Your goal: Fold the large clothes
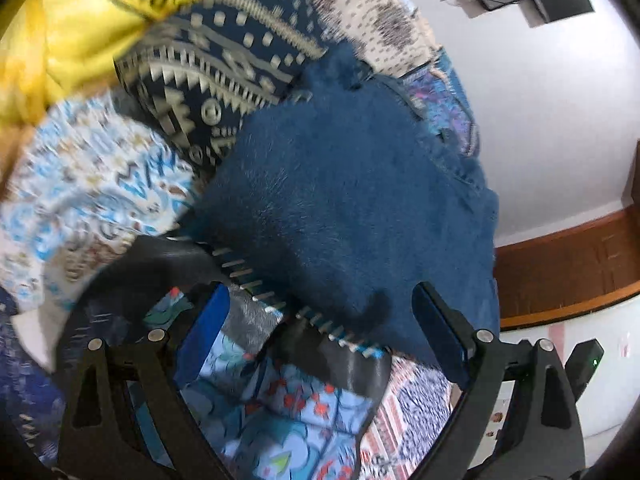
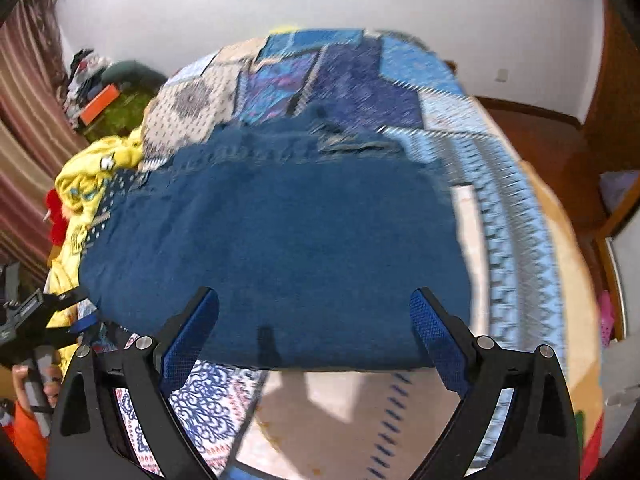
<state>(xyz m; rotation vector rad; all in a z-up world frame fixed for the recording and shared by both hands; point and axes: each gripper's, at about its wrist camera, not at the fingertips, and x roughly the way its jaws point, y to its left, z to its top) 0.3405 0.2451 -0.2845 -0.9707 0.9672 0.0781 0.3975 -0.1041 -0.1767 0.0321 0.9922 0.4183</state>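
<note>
A large dark blue garment (image 2: 280, 220) lies folded flat on the patchwork bedspread (image 2: 360, 80). It also fills the middle of the left wrist view (image 1: 352, 184). My right gripper (image 2: 314, 312) is open and empty, its fingers spread over the garment's near edge. My left gripper (image 1: 320, 312) is open and empty, just over the garment's edge. The left gripper also shows at the left edge of the right wrist view (image 2: 36, 312), beside the garment's left corner.
A yellow garment (image 1: 92, 20) and a navy patterned cloth (image 1: 224, 64) are heaped beside the blue one. A red item (image 2: 56, 216) lies by the yellow heap. Striped curtains (image 2: 24, 128) hang on the left. A wooden skirting and floor (image 2: 532, 120) run past the bed's right side.
</note>
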